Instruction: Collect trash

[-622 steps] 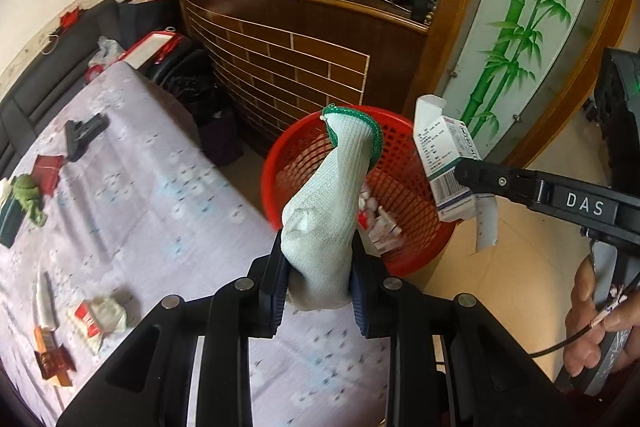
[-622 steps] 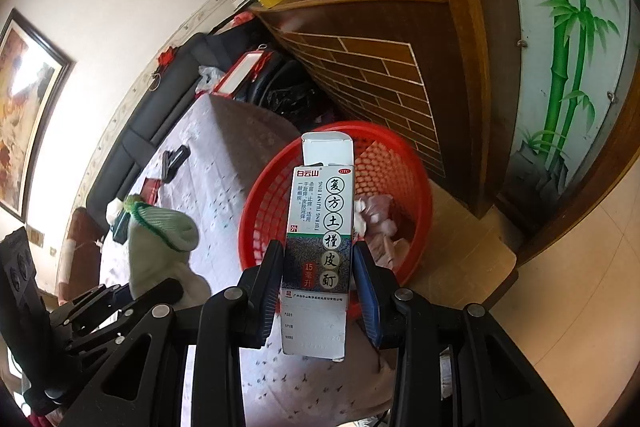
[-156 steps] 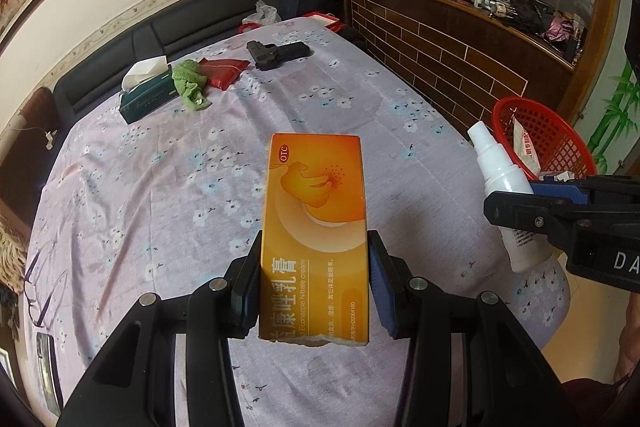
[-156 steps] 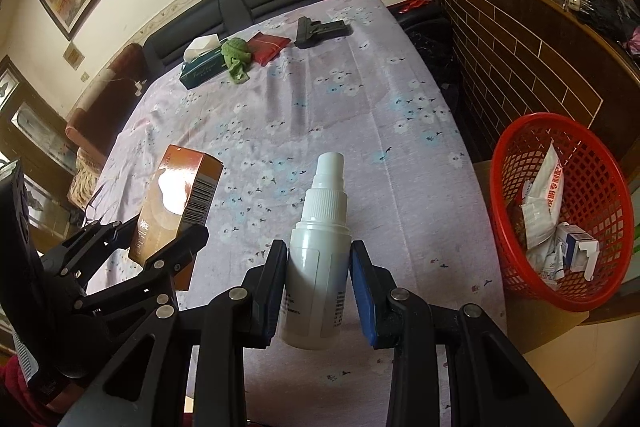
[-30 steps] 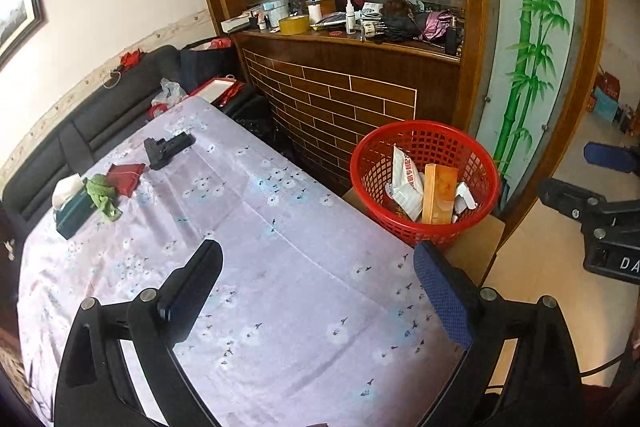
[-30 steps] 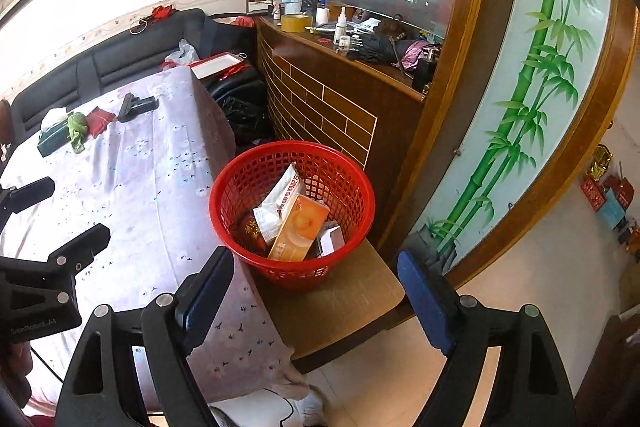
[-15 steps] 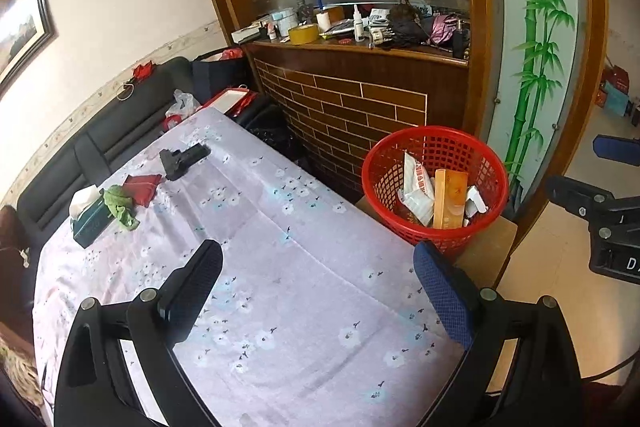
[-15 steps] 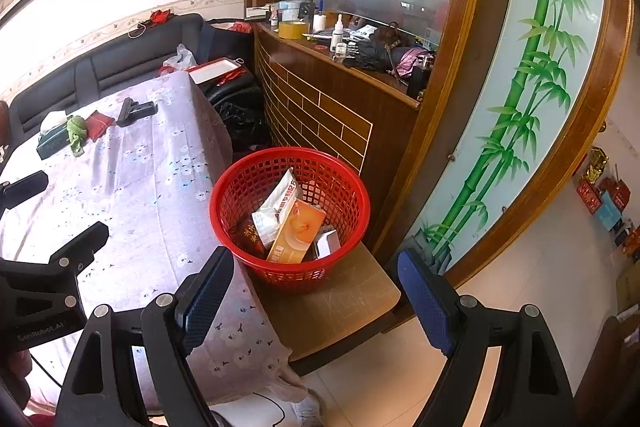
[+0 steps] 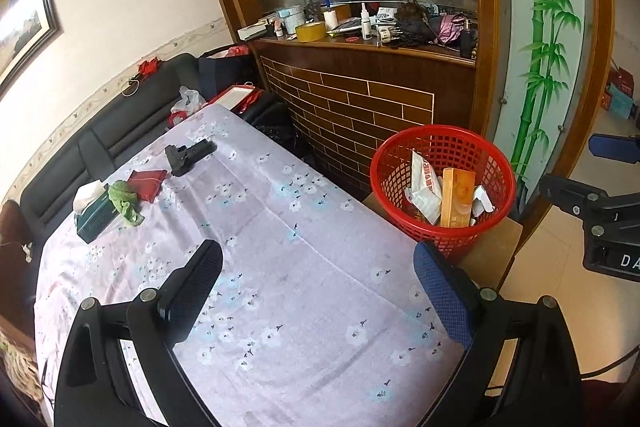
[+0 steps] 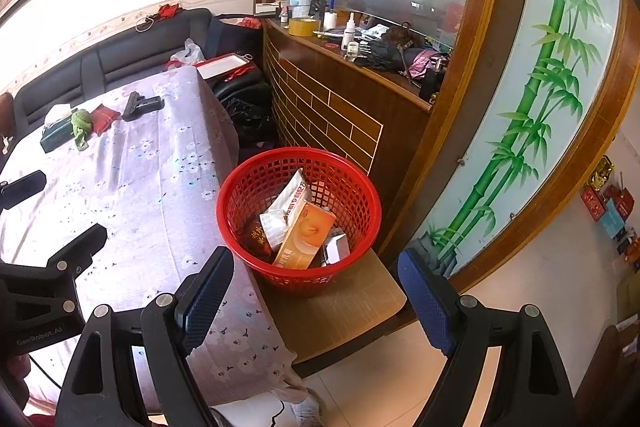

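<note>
Right now both of your claws are spread wide with nothing between the pads. Your left claw [image 9: 320,291] hangs over the near end of the worktop [image 9: 280,307], above its lilac flowered cloth. Your right claw [image 10: 316,303] sits further right, past the worktop's edge, with the red basket [image 10: 360,187] just beyond it.

That basket stands on a low wooden stand [image 10: 352,303] beside the worktop's right edge, against the brick-patterned cabinet [image 10: 332,115]. The collected trash is inside it: an orange box [image 10: 306,235] leaning upright, a white packet [image 10: 294,197] behind it, and a small white carton [image 10: 336,247] to its right.

At the far left of the worktop lie a black gun-shaped tool [image 9: 188,153], a red pouch [image 9: 146,181], a green rag [image 9: 126,201] and a dark tissue box [image 9: 94,217].
</note>
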{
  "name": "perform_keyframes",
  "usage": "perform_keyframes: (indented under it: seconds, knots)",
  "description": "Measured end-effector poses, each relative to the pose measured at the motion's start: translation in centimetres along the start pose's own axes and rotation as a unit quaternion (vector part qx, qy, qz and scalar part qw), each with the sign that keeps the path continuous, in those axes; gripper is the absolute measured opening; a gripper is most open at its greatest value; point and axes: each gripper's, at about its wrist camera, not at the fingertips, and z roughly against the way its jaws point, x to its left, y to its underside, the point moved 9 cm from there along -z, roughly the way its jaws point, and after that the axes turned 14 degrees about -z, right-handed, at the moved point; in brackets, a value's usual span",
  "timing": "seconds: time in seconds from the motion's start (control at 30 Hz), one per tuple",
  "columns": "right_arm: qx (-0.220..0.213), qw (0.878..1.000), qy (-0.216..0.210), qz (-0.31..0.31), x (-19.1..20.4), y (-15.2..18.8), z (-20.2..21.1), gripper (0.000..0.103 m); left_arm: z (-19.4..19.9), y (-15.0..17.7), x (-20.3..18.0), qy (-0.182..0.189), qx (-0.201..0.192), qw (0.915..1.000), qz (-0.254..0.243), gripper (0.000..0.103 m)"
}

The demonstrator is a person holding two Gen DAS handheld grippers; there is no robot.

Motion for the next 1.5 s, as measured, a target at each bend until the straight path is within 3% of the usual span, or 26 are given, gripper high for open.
perform_keyframes:
  seconds: [1.27,1.5]
  knots:
    - [0.019,1.0,0.001,0.022,1.1,1.2,-0.3,0.088,0.5,1.4,-0.2,0.002,0.003,0.9998,0.018,0.096]
    - [0.021,0.999,0.0,0.027,1.4,1.4,-0.3,0.088,0.6,1.9,-0.1,0.023,0.009,0.9989,0.04,0.096]
